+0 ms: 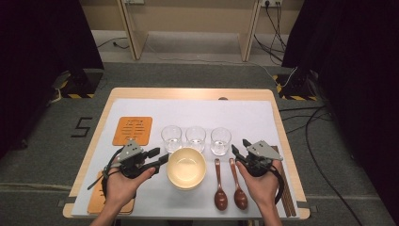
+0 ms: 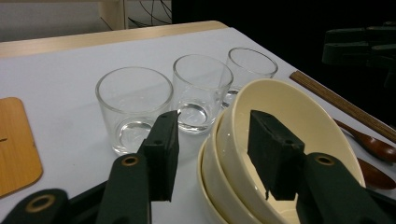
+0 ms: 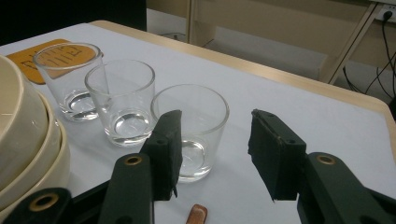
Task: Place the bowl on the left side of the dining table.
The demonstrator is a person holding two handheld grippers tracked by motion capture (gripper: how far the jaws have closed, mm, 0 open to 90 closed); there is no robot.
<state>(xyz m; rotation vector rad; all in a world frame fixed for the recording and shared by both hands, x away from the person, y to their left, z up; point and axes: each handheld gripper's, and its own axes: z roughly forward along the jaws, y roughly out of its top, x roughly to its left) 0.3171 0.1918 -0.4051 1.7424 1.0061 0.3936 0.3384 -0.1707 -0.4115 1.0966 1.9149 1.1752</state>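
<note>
The left gripper (image 1: pixel 162 159) lies on its side at the 9 o'clock edge of the stack of bowls (image 1: pixel 187 167). In the left gripper view its two black jaws straddle the rim of the top bowl (image 2: pixel 299 121): one pad is inside the bowl, the other pad is outside, in front of the nearest glass (image 2: pixel 133 105). There is still a gap between the pads and the rim, so the jaws are released and hold nothing. The top bowl sits tilted in the two bowls under it.

The stack of bowls stands near the middle of the white mat (image 1: pixel 244 113), close to the person's side. Three empty glasses stand in a row at 12 o'clock from the bowls, near each other but apart: the left glass (image 1: pixel 171 137), the middle glass (image 1: pixel 195 137) and the right glass (image 1: pixel 220 140).

The right gripper (image 1: pixel 239 148) rests at 3 o'clock from the bowls, well apart from them. Its jaws are spread wide and empty. In the right gripper view the right glass (image 3: pixel 191 128) stands just behind the left pad, not between the pads.

Two brown spoons (image 1: pixel 230 186) lie side by side between the bowls and the right hand (image 1: pixel 262 181), with the scoops toward the person. An orange coaster (image 1: pixel 132 130) lies at 10 o'clock from the bowls. A second coaster (image 1: pixel 99 200) is partly under the left hand (image 1: pixel 123 183). A pair of chopsticks (image 1: pixel 287 197) lies along the 3 o'clock edge of the table (image 1: pixel 188 93).
</note>
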